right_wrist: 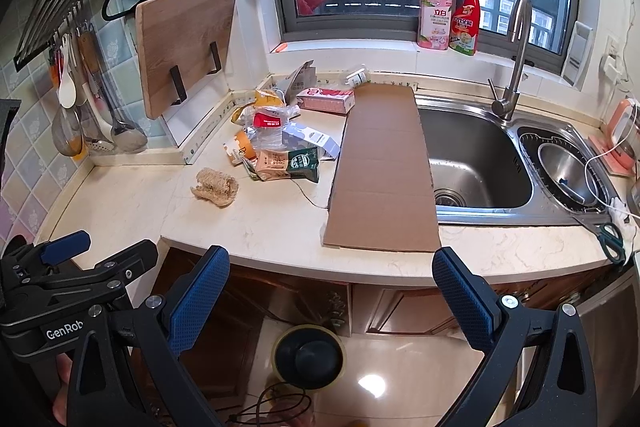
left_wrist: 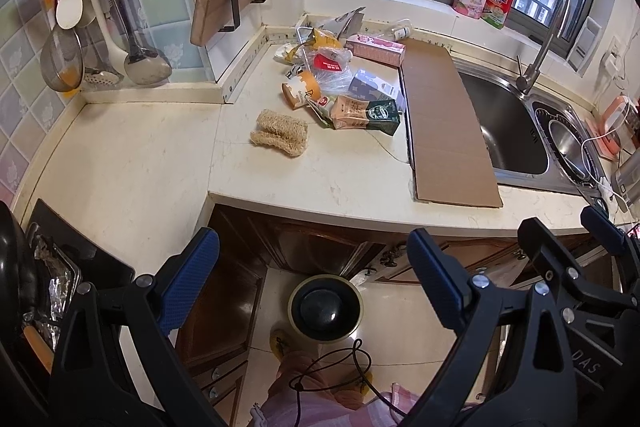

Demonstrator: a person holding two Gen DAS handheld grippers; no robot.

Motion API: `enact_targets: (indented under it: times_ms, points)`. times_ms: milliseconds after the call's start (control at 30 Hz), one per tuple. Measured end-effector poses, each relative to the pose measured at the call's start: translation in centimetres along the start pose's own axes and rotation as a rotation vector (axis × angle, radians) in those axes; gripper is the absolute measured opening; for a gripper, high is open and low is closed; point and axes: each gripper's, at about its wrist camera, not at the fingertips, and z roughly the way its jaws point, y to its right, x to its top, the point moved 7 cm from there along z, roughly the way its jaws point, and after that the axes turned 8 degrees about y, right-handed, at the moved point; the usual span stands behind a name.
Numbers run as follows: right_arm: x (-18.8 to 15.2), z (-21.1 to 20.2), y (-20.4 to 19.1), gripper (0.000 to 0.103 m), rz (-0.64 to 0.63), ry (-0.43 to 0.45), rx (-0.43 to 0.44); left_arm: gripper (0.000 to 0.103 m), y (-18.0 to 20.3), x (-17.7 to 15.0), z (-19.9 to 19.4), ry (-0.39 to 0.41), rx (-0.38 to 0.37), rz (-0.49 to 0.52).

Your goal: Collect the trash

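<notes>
Both my grippers, L (left_wrist: 312,291) & R (right_wrist: 330,303), spread wide, empty, above trash bin (left_wrist: 325,308). Trash pile (left_wrist: 340,79) on counter (left_wrist: 340,171) beside cardboard strip (left_wrist: 448,123).

**Colours on the kitchen counter**

The counter (right_wrist: 280,223) is cream with faint marbling. The cardboard (right_wrist: 384,167) is plain brown. The carton (right_wrist: 286,163) is tan with a dark green end. The cup (left_wrist: 300,89) is white and orange. The box (right_wrist: 326,99) is pink. The loofah (left_wrist: 280,133) is straw-coloured. The bin (left_wrist: 326,309) has a black lid and a pale rim. The gripper pads (right_wrist: 198,301) are blue with a fine dotted texture. The wall tiles (left_wrist: 24,39) are pale blue, green and lilac with flower prints. The bottles (right_wrist: 466,13) are pink and red.
</notes>
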Motion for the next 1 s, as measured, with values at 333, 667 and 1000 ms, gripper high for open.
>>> enact_targets:
  times_ms: [333,667,1000]
  points:
    - [-0.4,0.2,-0.7,0.102,-0.001,-0.008,0.012,0.094,-0.3,0.2,0.4,-0.016,0.002,-0.002]
    - [1.3,2.7,-0.5,0.102,-0.001,-0.027,0.019,0.094,-0.9,2.8,3.3,-0.047,0.009,0.003]
    - [4.5,7.3,-0.4,0.102,0.010,-0.055,0.029,0.092,-2.2,4.8,8.6,-0.124,0.000,0.009]
